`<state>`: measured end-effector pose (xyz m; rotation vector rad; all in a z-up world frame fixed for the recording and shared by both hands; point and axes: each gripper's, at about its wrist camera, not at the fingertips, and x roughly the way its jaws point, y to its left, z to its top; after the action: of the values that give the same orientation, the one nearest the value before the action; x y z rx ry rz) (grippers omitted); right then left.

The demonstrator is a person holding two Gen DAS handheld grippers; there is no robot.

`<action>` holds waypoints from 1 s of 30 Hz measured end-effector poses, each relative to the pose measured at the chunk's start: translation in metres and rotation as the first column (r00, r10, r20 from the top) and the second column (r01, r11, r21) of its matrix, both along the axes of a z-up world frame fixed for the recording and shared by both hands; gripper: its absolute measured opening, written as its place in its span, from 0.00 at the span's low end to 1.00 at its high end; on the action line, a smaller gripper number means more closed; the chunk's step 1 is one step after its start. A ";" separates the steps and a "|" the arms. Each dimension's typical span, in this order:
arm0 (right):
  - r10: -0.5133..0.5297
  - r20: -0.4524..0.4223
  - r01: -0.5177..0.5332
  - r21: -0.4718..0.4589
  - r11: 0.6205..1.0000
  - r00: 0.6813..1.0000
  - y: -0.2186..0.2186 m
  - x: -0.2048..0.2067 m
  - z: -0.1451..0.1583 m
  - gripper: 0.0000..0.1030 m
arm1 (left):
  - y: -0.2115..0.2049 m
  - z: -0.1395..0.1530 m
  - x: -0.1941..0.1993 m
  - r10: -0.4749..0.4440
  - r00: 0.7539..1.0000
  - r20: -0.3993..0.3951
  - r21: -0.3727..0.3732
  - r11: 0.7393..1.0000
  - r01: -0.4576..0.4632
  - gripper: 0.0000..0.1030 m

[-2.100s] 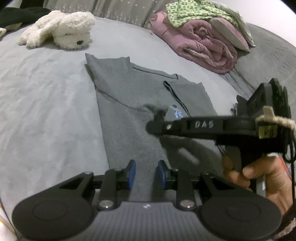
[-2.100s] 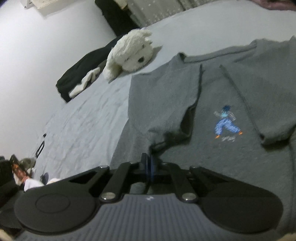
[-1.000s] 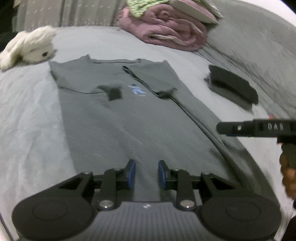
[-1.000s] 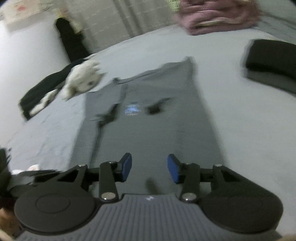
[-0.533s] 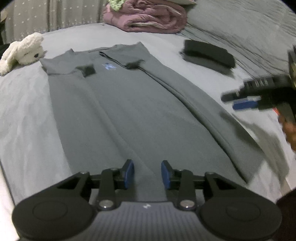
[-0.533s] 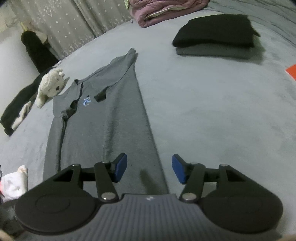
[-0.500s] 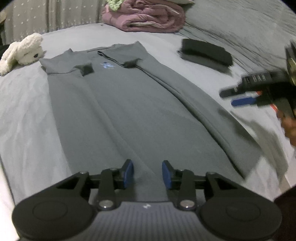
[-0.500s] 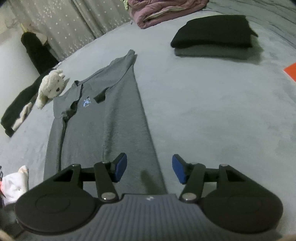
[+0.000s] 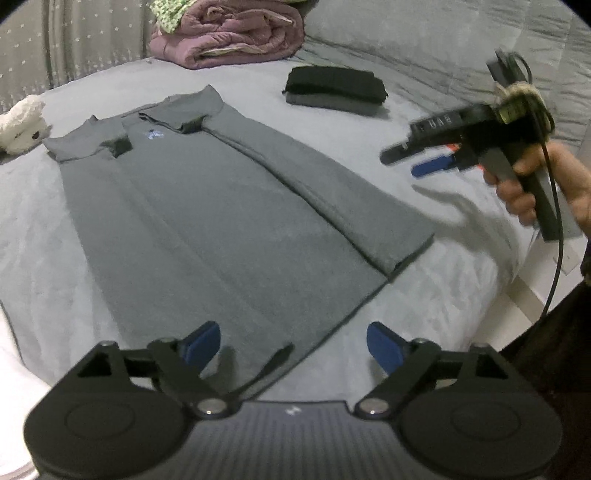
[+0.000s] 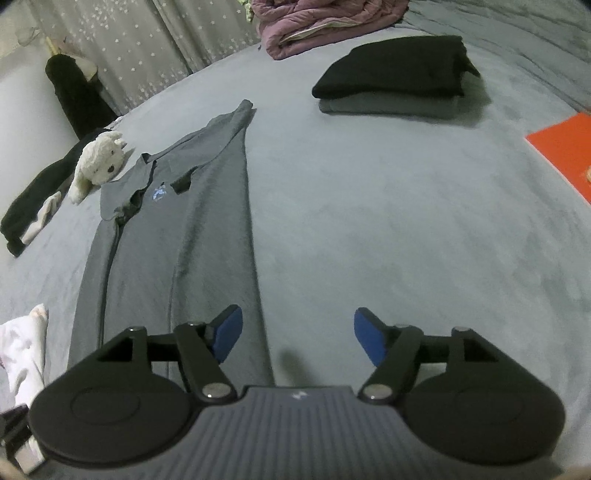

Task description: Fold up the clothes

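Left wrist view
- Shirt: the grey shirt (image 9: 207, 206) lies flat on the bed (image 9: 436, 280), both long sides and the sleeves turned in, so it forms a narrow strip.
- Long axis: runs away from the camera, collar at the far end near the toy dog (image 9: 22, 123), hem at the near end.
- Left tongs: the left gripper (image 9: 293, 345) hangs over the hem with its blue pads wide and opening; the hem's near corner lies between them, untouched by either pad.
- Right tongs: the right gripper (image 9: 421, 160), in the person's hand (image 9: 539, 184), hangs in the air to the right of the shirt, clear of the cloth and blurred.
- Other items: folded black clothes (image 9: 334, 86) beyond the shirt's right edge; a pink quilt (image 9: 229, 31) past the collar.

Right wrist view
- Shirt: the shirt (image 10: 173, 221) lies ahead and left of the tongs, its right edge running up from just beside the left pad.
- Right tongs: the gripper (image 10: 298, 339) is wide and opening, with only bare bed between the pads.
- Landmarks: the toy dog (image 10: 98, 160) sits left of the collar; the black clothes (image 10: 395, 75) lie well to the shirt's right.

Judgement
- Nearer hand: the left, already over the hem; the right must shift left onto the hem's right corner.
- Likely next step: take both hem corners and carry them toward the collar.
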<state>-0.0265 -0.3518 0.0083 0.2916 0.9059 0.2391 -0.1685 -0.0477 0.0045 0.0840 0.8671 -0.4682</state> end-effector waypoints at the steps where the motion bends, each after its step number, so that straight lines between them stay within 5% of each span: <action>1: 0.004 -0.006 -0.004 0.007 1.000 1.000 -0.002 -0.001 -0.001 0.70 | 0.003 0.002 0.000 0.004 1.000 0.001 -0.005 1.000 -0.004 0.88; 6: 0.050 -0.053 -0.045 0.086 0.995 0.997 -0.013 -0.005 -0.011 0.70 | 0.026 0.014 -0.002 0.039 0.999 0.000 -0.060 0.997 -0.039 0.94; 11: 0.113 -0.119 -0.081 0.247 0.966 0.986 -0.025 -0.004 -0.024 0.72 | 0.061 0.012 0.009 0.056 0.988 -0.141 -0.212 0.973 -0.085 0.95; 17: 0.176 -0.146 -0.113 0.362 0.925 0.974 -0.035 0.000 -0.027 0.74 | 0.111 -0.011 0.021 0.126 0.926 -0.356 -0.411 0.869 -0.276 0.95; 22: 0.285 -0.145 -0.203 0.419 0.885 0.947 -0.036 0.002 -0.033 0.76 | 0.129 -0.039 0.026 0.087 0.866 -0.493 -0.517 0.771 -0.371 0.95; 30: 0.338 -0.140 -0.237 0.473 0.848 0.930 -0.042 0.003 -0.040 0.74 | 0.125 -0.055 0.025 0.048 0.871 -0.488 -0.581 0.727 -0.365 0.92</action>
<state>-0.0233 -0.3940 -0.0318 0.6221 1.1100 0.7167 -0.1440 0.0770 -0.0502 -0.8143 1.0973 -0.5634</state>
